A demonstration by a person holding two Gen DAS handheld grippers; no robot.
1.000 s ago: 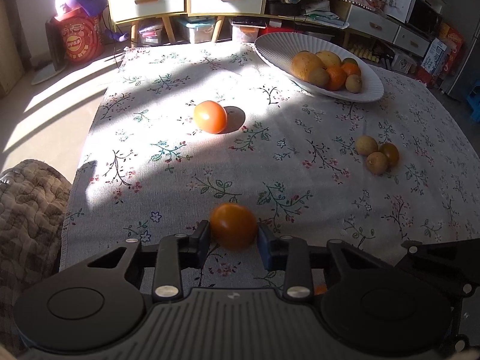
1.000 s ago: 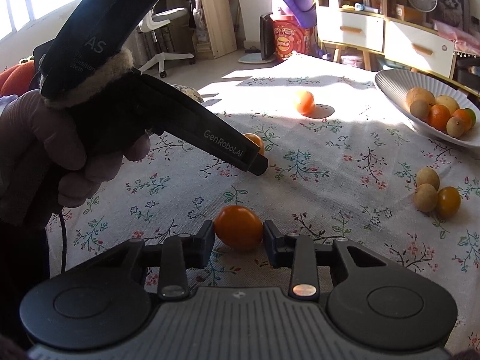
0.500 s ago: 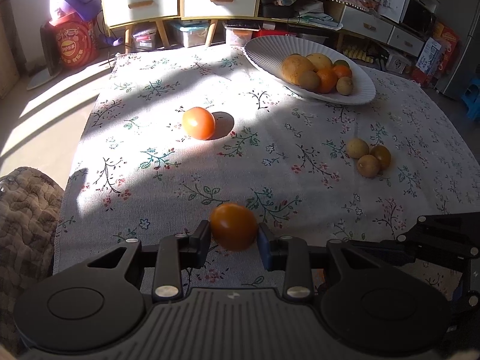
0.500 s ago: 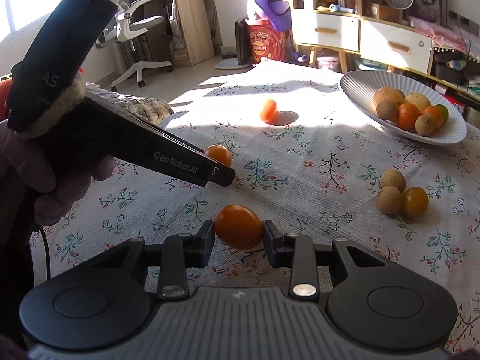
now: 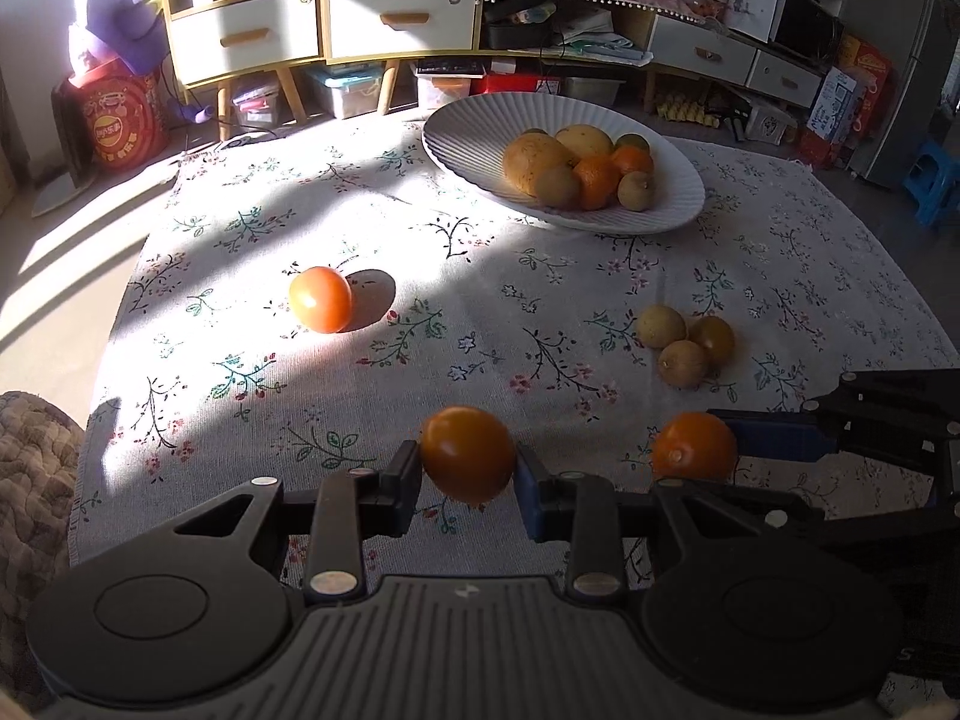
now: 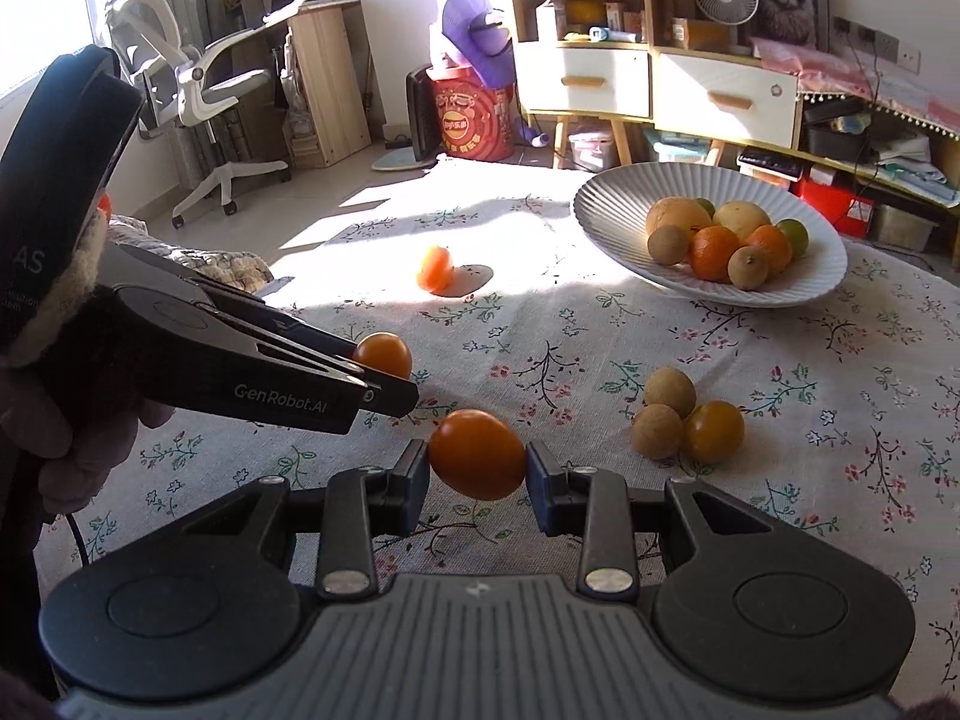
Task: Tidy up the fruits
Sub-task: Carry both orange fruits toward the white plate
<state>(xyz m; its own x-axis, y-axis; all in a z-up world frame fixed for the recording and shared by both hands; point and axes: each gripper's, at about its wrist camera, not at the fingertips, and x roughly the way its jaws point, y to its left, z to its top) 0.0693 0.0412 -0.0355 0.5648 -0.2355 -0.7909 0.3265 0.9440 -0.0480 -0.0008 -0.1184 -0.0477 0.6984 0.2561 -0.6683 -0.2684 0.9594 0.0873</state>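
My left gripper (image 5: 468,483) is shut on an orange tomato (image 5: 467,455), held above the flowered tablecloth (image 5: 540,276). My right gripper (image 6: 477,474) is shut on a second orange tomato (image 6: 477,453). In the left wrist view the right gripper (image 5: 708,441) comes in from the right with its tomato (image 5: 695,446). In the right wrist view the left gripper (image 6: 387,369) comes in from the left with its tomato (image 6: 384,354). A white ribbed bowl (image 5: 474,138) (image 6: 618,192) at the far side holds several fruits. A red tomato (image 5: 320,299) (image 6: 436,267) lies in the sunlit patch.
Three small fruits (image 5: 687,339) (image 6: 687,423) lie grouped on the cloth right of centre. A quilted cushion (image 5: 33,468) sits off the table's left edge. A person's hand (image 6: 72,444) holds the left gripper. Cabinets (image 5: 318,24) and boxes stand behind the table.
Both grippers have moved forward over the table with their tomatoes. The bowl and loose fruits look nearer, and the right gripper's tomato has come into the left wrist view.
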